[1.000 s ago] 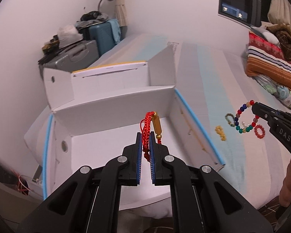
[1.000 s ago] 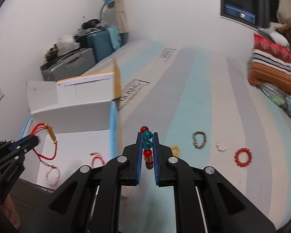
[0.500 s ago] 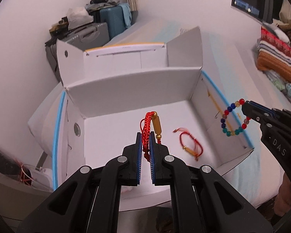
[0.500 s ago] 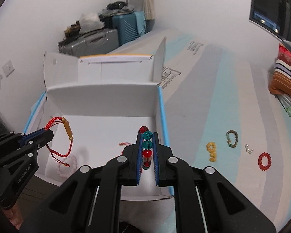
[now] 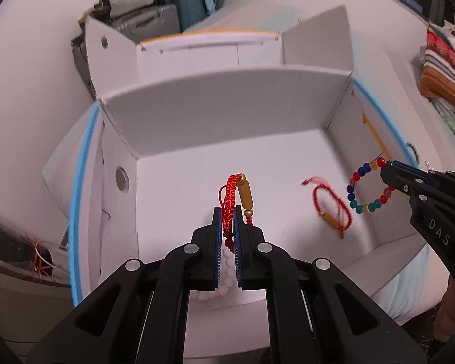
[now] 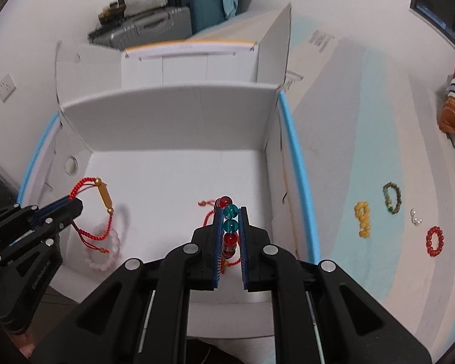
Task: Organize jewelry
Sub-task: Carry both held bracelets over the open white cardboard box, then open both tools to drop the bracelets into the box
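My left gripper (image 5: 227, 212) is shut on a red cord bracelet with a gold tube (image 5: 235, 192) and holds it above the floor of the open white box (image 5: 227, 121). It also shows in the right wrist view (image 6: 66, 207). My right gripper (image 6: 230, 212) is shut on a multicoloured bead bracelet (image 6: 230, 221), over the box's right side; the bracelet hangs from it in the left wrist view (image 5: 367, 186). Another red cord bracelet (image 5: 330, 204) and a pink bead bracelet (image 6: 106, 250) lie inside the box.
On the striped bed right of the box lie a yellow bracelet (image 6: 362, 218), a green bracelet (image 6: 392, 197), a small clear piece (image 6: 415, 217) and a red bead bracelet (image 6: 433, 241). Suitcases (image 6: 166, 21) stand behind the box. Folded blankets (image 5: 443, 60) lie far right.
Both grippers have moved left and forward over the box, each still holding its bracelet. The box floor with the bracelets lying in it has come into view.
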The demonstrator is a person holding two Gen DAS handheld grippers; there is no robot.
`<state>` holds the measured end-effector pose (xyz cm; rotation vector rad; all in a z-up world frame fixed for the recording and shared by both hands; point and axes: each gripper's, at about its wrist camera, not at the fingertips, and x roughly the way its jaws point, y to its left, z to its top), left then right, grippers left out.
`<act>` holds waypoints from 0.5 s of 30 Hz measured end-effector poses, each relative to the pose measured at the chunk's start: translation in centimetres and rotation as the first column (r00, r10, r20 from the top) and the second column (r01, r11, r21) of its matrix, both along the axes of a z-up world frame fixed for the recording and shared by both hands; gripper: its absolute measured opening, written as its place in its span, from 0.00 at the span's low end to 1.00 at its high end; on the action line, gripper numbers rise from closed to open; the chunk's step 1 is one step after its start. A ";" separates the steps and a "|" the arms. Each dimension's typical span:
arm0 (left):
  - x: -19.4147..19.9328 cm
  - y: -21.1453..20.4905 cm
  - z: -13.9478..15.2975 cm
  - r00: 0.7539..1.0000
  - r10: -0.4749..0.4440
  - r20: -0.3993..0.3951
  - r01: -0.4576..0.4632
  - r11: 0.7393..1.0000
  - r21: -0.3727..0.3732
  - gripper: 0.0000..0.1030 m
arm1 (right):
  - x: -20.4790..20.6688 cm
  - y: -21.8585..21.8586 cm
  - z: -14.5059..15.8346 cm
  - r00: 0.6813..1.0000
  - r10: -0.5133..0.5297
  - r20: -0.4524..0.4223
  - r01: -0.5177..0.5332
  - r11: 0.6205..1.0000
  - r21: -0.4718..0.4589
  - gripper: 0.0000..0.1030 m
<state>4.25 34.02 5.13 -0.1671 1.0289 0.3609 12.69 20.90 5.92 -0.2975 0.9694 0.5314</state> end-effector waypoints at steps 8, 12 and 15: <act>0.2 0.8 -1.2 0.999 0.019 -0.038 -0.019 1.000 -0.005 0.08 | 0.2 0.8 -1.8 0.999 0.018 -0.045 -0.019 1.000 -0.025 0.09; 0.0 0.8 -0.8 0.999 0.032 -0.029 -0.031 0.999 0.010 0.09 | 0.1 0.7 -1.8 0.998 0.026 -0.051 -0.027 1.000 -0.008 0.10; -0.5 0.5 -0.5 0.999 0.043 -0.016 -0.042 0.999 0.030 0.26 | -0.1 0.5 -1.4 0.998 0.032 -0.053 -0.031 0.999 0.012 0.11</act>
